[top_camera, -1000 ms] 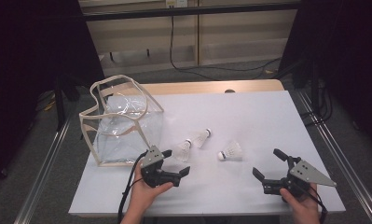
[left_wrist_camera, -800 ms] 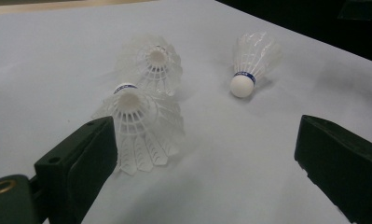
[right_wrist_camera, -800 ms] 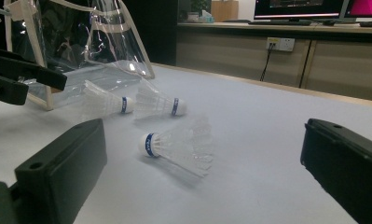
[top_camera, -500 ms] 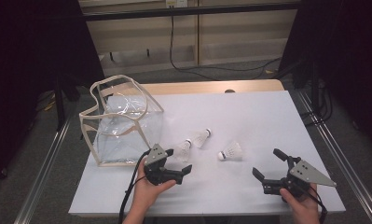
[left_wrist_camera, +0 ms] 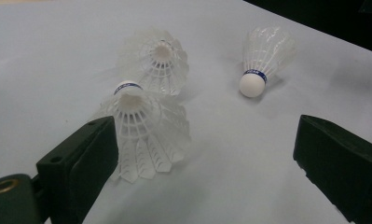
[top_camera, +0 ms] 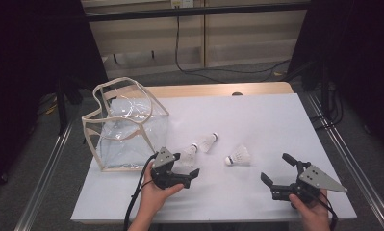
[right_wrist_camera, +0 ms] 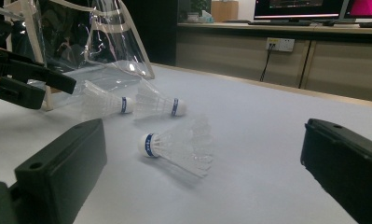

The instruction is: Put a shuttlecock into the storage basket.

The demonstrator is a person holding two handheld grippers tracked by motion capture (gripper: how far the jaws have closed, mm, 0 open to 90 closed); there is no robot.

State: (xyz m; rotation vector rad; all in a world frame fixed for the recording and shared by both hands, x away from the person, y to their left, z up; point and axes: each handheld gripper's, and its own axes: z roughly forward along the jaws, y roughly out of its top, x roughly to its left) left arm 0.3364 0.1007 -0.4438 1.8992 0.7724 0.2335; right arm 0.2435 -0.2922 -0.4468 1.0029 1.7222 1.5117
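The nearest shuttlecock [top_camera: 190, 154] lies on its side on the white table [top_camera: 257, 120], its feather skirt toward the left gripper [top_camera: 182, 176] and its cork pointing away; in the left gripper view this shuttlecock [left_wrist_camera: 139, 132] sits just inside the left-hand jaw, the skirt close against it, though whether they touch cannot be told. That gripper's jaws stand wide apart and grasp nothing. A second shuttlecock [top_camera: 209, 142] lies just beyond the first, close beside it, and in the left gripper view [left_wrist_camera: 156, 60] its skirt faces the camera. A third shuttlecock [top_camera: 238, 156] lies apart to the right, cork toward the left; in the right gripper view it [right_wrist_camera: 178, 144] rests on its side between and ahead of the right gripper's jaws. The right gripper [top_camera: 282, 174] sits near the table's front right corner, held in the person's hand, jaws spread wide and empty. A clear plastic bag [top_camera: 124, 127] with a cream trim stands open at the table's left, near the left gripper and just left of the first two shuttlecocks.
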